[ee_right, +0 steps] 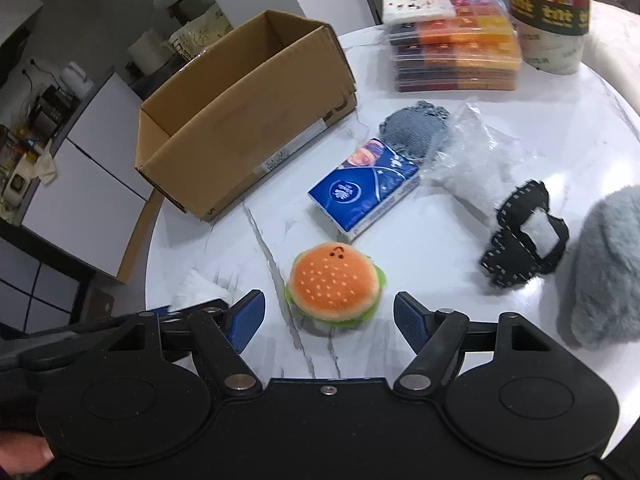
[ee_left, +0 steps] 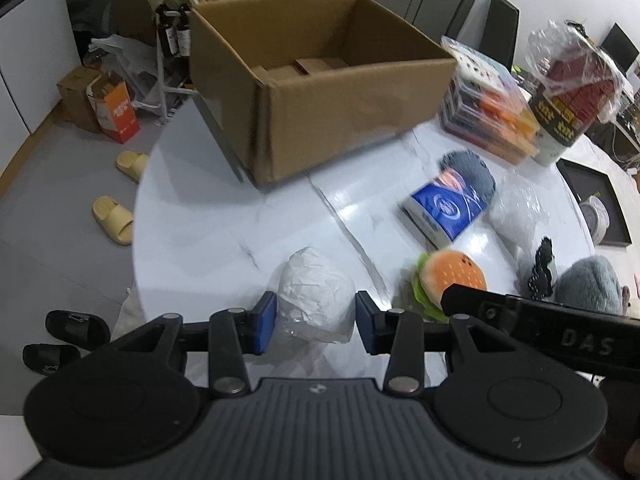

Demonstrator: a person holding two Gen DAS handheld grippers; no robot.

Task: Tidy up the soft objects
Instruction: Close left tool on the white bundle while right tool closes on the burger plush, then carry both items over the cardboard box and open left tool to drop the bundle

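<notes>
An open, empty cardboard box [ee_left: 320, 80] stands at the far left of the white marble table [ee_left: 200, 208]; it also shows in the right wrist view [ee_right: 240, 120]. My left gripper [ee_left: 316, 324] is open, its blue pads on either side of a white crumpled plastic-wrapped bundle [ee_left: 316, 292]. My right gripper [ee_right: 330, 320] is open around a plush hamburger [ee_right: 336, 280], pads apart from it. The hamburger also shows in the left wrist view [ee_left: 448, 276]. A blue tissue pack [ee_right: 364, 192], a grey knitted cloth [ee_right: 416, 128], a clear bag of white stuff [ee_right: 476, 160], a black fabric piece [ee_right: 524, 236] and a grey furry plush [ee_right: 608, 260] lie beyond.
A stack of colourful plastic cases [ee_right: 456, 32] and a wrapped cup [ee_right: 548, 12] stand at the table's far side. Slippers [ee_left: 114, 216] and an orange box [ee_left: 120, 112] lie on the floor left of the table edge.
</notes>
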